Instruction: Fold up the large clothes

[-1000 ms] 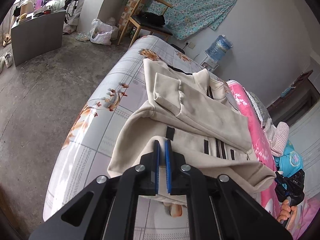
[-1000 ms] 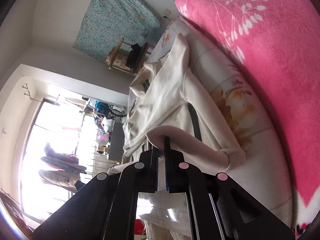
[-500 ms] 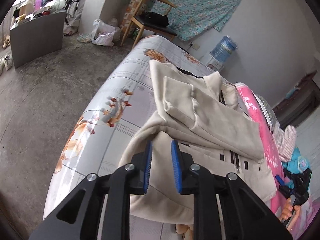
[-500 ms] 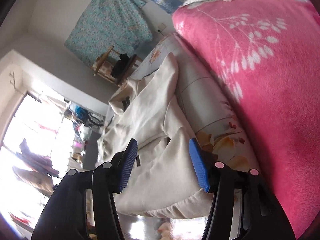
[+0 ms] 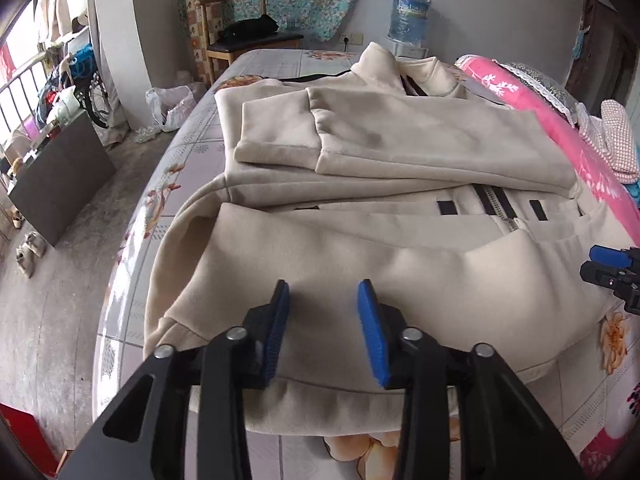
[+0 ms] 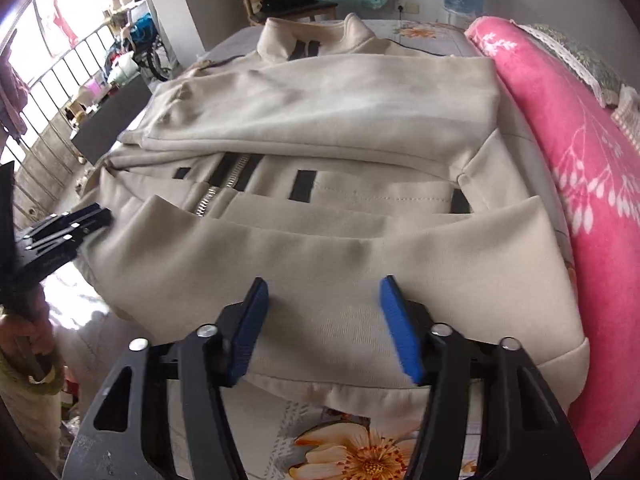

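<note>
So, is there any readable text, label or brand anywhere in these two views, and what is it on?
None can be read.
Water jug: its blue label carries print, too blurred to read.
Beige jacket: no visible label or logo.
Pink blanket: leaf pattern only, no words.

Pink blanket (image 6: pixel 580 128) walls bed's right edge; bare sheet (image 5: pixel 188 152) left of jacket (image 5: pixel 400 264) free f/ approach.

jackets: 1 (image 5: pixel 400 248) | grippers: 2, left gripper (image 5: pixel 323 320), right gripper (image 6: pixel 324 320) | pink blankets: 1 (image 6: pixel 580 152) | wooden chairs: 1 (image 5: pixel 232 12) | water jugs: 1 (image 5: pixel 410 14) | beds: 1 (image 5: pixel 160 184)
</note>
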`<state>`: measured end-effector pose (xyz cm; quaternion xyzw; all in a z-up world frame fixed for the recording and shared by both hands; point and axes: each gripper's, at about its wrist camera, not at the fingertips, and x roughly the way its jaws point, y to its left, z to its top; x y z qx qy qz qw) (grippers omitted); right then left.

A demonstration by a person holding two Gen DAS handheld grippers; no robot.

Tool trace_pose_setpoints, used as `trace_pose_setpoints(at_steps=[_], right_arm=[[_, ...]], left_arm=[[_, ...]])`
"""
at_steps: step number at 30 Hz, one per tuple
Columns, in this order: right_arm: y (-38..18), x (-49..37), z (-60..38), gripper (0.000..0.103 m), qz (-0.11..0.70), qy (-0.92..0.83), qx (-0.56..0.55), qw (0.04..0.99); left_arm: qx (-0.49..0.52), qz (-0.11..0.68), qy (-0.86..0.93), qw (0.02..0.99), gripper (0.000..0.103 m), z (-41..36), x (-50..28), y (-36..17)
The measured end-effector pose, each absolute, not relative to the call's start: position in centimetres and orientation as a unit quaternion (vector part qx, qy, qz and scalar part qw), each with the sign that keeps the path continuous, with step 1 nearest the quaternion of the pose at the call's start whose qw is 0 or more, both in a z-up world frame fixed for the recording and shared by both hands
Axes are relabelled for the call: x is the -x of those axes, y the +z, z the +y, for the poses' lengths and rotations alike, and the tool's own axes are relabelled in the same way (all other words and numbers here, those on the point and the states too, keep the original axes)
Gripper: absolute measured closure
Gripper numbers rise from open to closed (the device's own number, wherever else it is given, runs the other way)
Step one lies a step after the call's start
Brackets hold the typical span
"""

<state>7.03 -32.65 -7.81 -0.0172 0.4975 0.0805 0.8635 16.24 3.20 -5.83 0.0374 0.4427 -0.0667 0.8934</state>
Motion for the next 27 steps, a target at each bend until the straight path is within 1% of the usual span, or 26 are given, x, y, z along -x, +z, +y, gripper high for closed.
trace_pose_setpoints(at_steps=[1,2,3,4,5,8,14,16,19,25,27], right_arm=[[-7.9,-6.9,-32.7,0.071,0.492,0.072,0.032,0.867],[-7.9,-7.0,-32.6,0.085,0.491,0.069,0.042,0.867],[-7.9,-7.0,-32.6,0.094,0.491,0.070,0.044,0.867],[-7.9,-7.0,-32.6,0.099,0.492,0.070,0.044,0.867],[-7.9,-7.0,-32.4,0.101,0.491,0.068,0.050,0.867],[-7.4,-6.8,-32.1,0.103,0.479,0.061,0.058,0.874],[-2.8,-5.7,-32.2,0.103,0.418,0.049,0.047,0.906],[-2.2,-6.0,-32.3,0.103,0.405,0.043,0.048,0.912],[-3.1,-7.4,-32.4,0.103,0.411,0.038,0.044,0.910],[-7.8,-9.6,-32.2,0.103,0.447,0.027,0.054,0.892],[-8.0,-9.7,-32.3,0.103,0.448,0.027,0.048,0.892]], left_arm=[[-0.044,0.439,-0.064,0.895,0.085,3.2,-16.2,-5.9],[-0.050,0.435,-0.062,0.897,0.089,3.3,-16.1,-5.8],[-0.057,0.431,-0.060,0.898,0.094,3.2,-16.0,-5.8],[-0.064,0.428,-0.061,0.900,0.098,3.1,-16.0,-5.8],[-0.069,0.424,-0.060,0.901,0.099,3.0,-15.9,-5.8],[-0.073,0.415,-0.061,0.905,0.101,3.0,-15.7,-5.4],[-0.050,0.354,-0.055,0.932,0.101,4.2,-14.7,-0.6],[-0.052,0.342,-0.052,0.937,0.101,4.2,-15.1,0.0],[-0.057,0.348,-0.048,0.934,0.101,3.9,-16.4,-1.1],[-0.093,0.388,-0.043,0.916,0.101,2.8,-18.2,-5.9],[-0.089,0.386,-0.043,0.917,0.100,3.0,-18.1,-6.1]])
